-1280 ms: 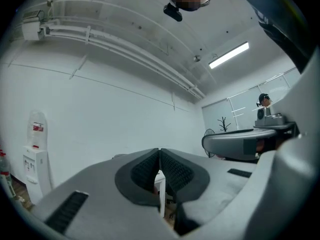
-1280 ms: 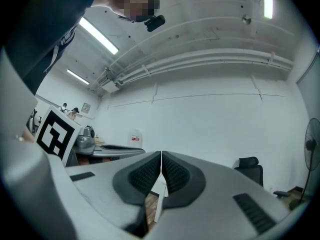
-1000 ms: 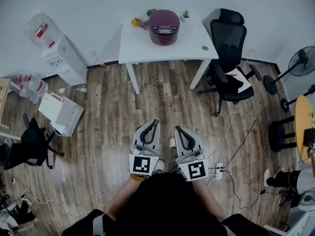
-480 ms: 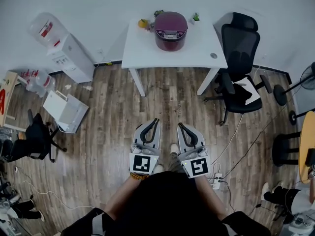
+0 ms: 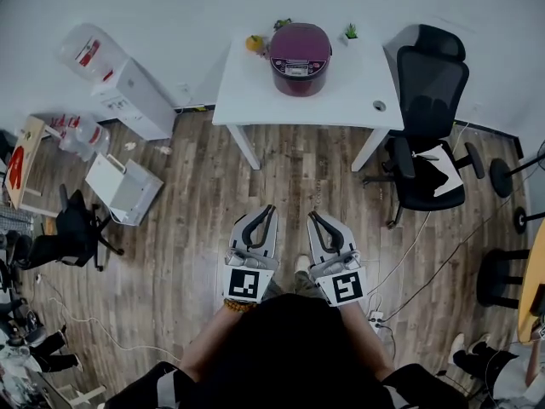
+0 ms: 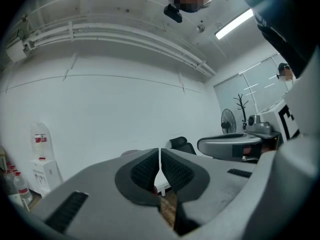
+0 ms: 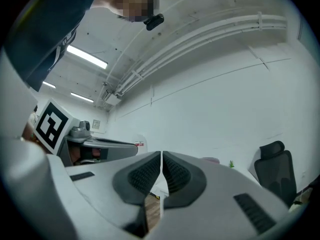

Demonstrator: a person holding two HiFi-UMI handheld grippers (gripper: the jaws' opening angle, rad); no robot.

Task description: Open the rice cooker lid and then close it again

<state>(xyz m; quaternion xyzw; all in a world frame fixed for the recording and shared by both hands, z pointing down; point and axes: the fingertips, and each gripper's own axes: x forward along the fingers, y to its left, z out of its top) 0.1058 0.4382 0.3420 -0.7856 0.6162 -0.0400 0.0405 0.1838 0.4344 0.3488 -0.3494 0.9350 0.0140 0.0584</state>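
While pointing level, left gripper [image 5: 270, 210], right gripper [image 5: 313, 216]

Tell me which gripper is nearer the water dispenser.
Left. The dispenser stands far ahead to the left of the left gripper; the right gripper is farther right.

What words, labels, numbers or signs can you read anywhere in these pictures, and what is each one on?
No text is legible as words.
Rice cooker: front panel print, too small to read.
Water bottle: red label, too small to read.
Board at the left edge: red mark, unreadable.
Wall sign: blurred.
Left hand-held gripper and right hand-held gripper: black-and-white square codes on their cubes, not words.
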